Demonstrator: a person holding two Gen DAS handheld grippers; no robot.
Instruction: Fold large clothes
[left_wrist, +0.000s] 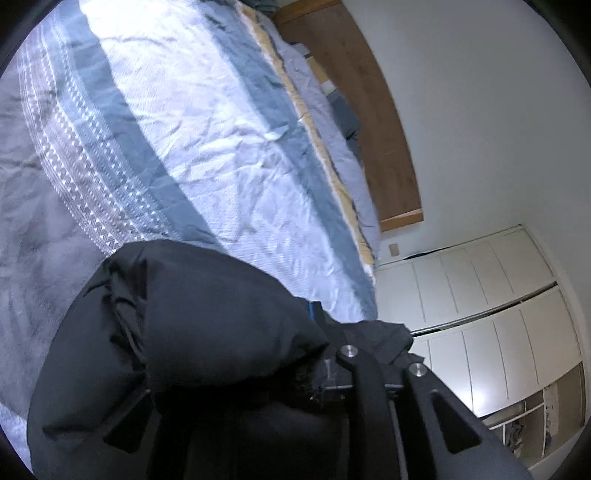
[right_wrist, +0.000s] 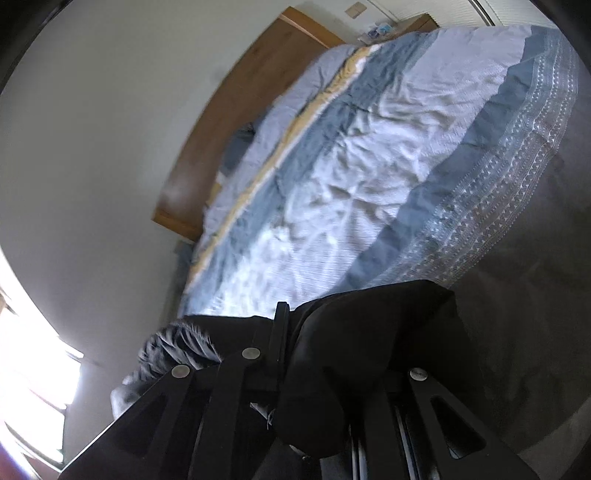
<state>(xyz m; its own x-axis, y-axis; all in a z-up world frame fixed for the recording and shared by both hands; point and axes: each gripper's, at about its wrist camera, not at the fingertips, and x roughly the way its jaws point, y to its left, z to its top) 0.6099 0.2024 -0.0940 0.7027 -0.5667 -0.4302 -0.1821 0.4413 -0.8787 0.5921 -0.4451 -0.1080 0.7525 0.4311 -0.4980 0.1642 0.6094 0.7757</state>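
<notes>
A large black padded coat (left_wrist: 207, 332) hangs bunched over my left gripper (left_wrist: 325, 354), which is shut on its cloth; the fingertips are buried in the fabric. In the right wrist view the same black coat (right_wrist: 369, 332) drapes over my right gripper (right_wrist: 291, 332), which is shut on a fold of it. Its grey fur hood trim (right_wrist: 177, 347) sticks out at the left. Both grippers hold the coat up in the air above the bed (left_wrist: 229, 147).
The bed has a blue, white and grey striped quilt (right_wrist: 369, 166) and a wooden headboard (left_wrist: 373, 122). White wardrobe doors (left_wrist: 480, 314) stand beside it. A bright window (right_wrist: 33, 369) is at the left of the right wrist view.
</notes>
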